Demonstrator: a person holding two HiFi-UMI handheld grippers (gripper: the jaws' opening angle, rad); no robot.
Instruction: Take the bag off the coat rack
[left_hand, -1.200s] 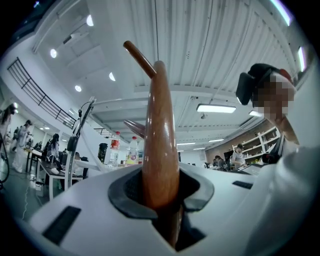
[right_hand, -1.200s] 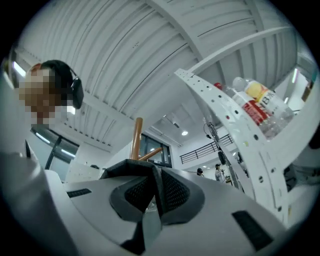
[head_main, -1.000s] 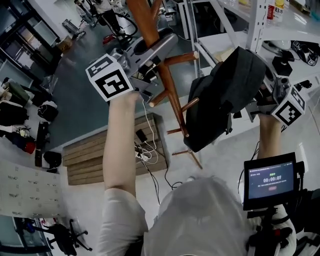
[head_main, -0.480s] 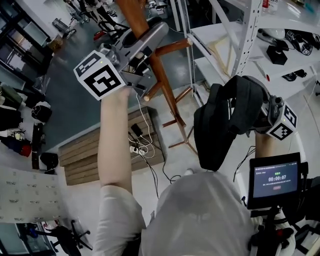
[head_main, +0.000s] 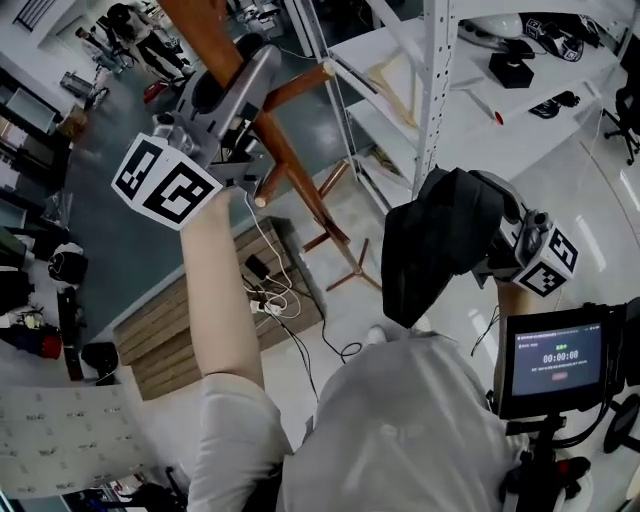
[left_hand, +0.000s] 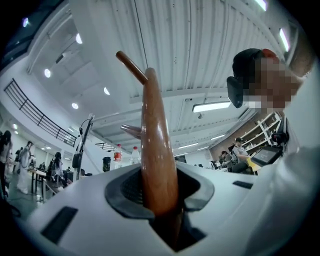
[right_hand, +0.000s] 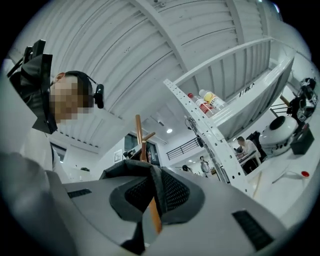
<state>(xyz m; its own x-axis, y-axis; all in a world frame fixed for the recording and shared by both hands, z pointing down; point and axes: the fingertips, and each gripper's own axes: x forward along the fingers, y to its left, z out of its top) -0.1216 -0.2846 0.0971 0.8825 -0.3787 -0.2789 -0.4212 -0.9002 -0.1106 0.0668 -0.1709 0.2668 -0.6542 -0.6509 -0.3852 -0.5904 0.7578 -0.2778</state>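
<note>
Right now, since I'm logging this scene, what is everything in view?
rack: one, brown wood, centre
bag: one, black, right of rack
shelf: one, white, top right
pallet: one, pale wood, floor left
cables: several, white and black, on pallet
screen: one, black, bottom right
left gripper: one, grey-white, shut on rack
right gripper: one, grey-white, shut on bag

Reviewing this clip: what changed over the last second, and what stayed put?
The bag, held by its strap in the right gripper, moved to the person's right, away from the coat rack. It was up against the rack and now hangs clear of it. Nothing was newly grasped or released. The left gripper stays clamped on the rack's pole.
</note>
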